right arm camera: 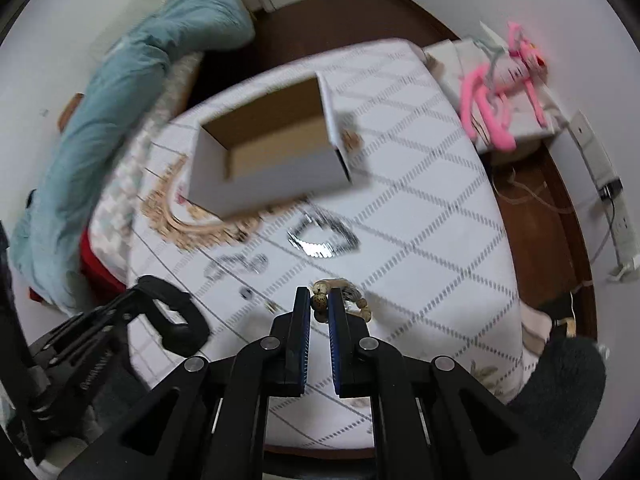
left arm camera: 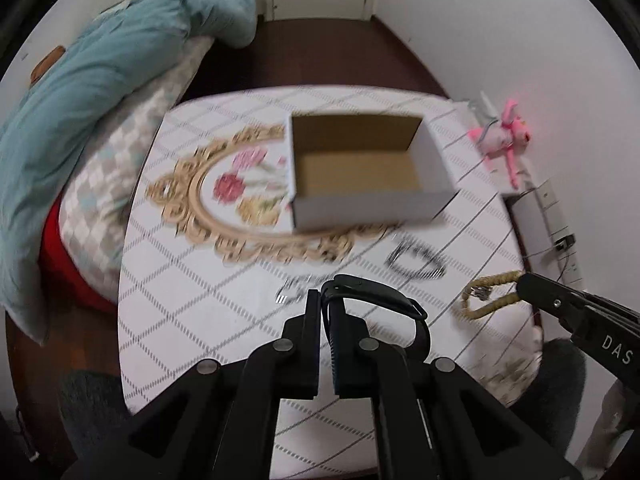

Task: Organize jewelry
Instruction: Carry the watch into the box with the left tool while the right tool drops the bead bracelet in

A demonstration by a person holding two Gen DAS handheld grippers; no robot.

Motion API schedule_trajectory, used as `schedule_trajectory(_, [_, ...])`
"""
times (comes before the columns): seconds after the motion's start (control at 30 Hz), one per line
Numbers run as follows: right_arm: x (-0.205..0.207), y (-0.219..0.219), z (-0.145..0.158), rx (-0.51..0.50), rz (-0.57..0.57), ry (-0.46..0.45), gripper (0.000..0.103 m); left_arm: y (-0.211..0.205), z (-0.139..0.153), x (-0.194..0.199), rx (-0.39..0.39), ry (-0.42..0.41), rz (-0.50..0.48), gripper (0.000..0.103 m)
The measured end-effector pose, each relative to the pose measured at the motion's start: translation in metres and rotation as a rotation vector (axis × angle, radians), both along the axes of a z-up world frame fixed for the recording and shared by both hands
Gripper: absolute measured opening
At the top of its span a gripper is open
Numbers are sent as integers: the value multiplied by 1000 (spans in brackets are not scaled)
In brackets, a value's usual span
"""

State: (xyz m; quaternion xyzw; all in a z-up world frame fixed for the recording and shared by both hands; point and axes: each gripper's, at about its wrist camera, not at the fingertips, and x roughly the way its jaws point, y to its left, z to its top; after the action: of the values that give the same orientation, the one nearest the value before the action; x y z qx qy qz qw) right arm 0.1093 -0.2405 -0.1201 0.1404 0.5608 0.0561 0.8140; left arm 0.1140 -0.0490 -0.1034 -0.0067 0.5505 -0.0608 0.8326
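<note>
- The left gripper (left arm camera: 327,300) sits at 6 o'clock in the left wrist view, its fingers (left arm camera: 311,340) clenched on a black loop-shaped band (left arm camera: 384,292) that arches out toward 1 o'clock above the table.
- The right gripper (right arm camera: 319,300) sits at 6 o'clock in the right wrist view, its blue-padded fingers (right arm camera: 335,340) grasping a tan beaded bracelet with speckled beads (right arm camera: 320,300); the rest of that bracelet curls out at 2 o'clock from the fingertips.
- In the left wrist view the same bracelet (left arm camera: 486,294) shows as a tan loop at 4 o'clock, held at the tip of the right gripper (left arm camera: 524,286).
- Under both lies the round table with a white cloth crossed by grey diamond lines (left arm camera: 192,312).
- Past the fingertips, at 12 o'clock, a dark sparkling chain bracelet (right arm camera: 324,236) lies on the cloth, blurred; a smaller silvery chain piece (right arm camera: 236,266) lies just beside it at 10 o'clock.
- Farther on, an open white cardboard box with a brown inside (left arm camera: 360,168) stands on the cloth, partly over a gold-framed floral print (left arm camera: 224,200).
- At 2 o'clock, off the table, a pink plush toy (right arm camera: 500,84) rests on a white stand.
- At 10 o'clock a teal blanket (left arm camera: 100,92) is heaped on a bed.
</note>
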Motion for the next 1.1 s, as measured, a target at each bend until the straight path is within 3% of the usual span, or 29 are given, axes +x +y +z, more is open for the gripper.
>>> schedule_trajectory(0.2, [43,6,49,32,34,-99,9,-9,23,49,-35,-40,-19,2])
schedule_trajectory(0.33, [85,10,61,39,56,-115,9,-9,24,85,-38,-35,-20,2])
schedule_trajectory(0.53, [142,17,50,54,72,-66,9,-6,12,135,-50,13,-17,2])
schedule_trajectory(0.7, [177,22,32,87,83,-18,9,2,-3,168,-73,90,28,9])
schedule_trajectory(0.8, [193,26,14,113,118,67,10,3,-11,179,-73,131,37,10])
schedule_trajectory(0.83, [197,28,7,103,131,95,10,4,-13,181,-70,142,40,16])
schedule_trajectory(0.87, [199,28,0,92,134,117,11,4,-14,182,-66,144,40,31])
schedule_trajectory(0.9, [201,27,-7,80,131,142,17,5,-15,181,-56,141,45,43])
schedule_trajectory(0.93, [201,26,-11,66,130,150,23,6,-15,180,-47,137,50,67])
schedule_trajectory(0.97, [197,22,-14,49,127,148,37,8,-14,177,-46,121,54,77])
schedule_trajectory(1.0, [194,20,-15,35,124,143,51,10,-14,175,-43,105,56,77])
schedule_trajectory(1.1, [185,16,-17,-33,116,123,61,16,-19,168,11,88,72,81])
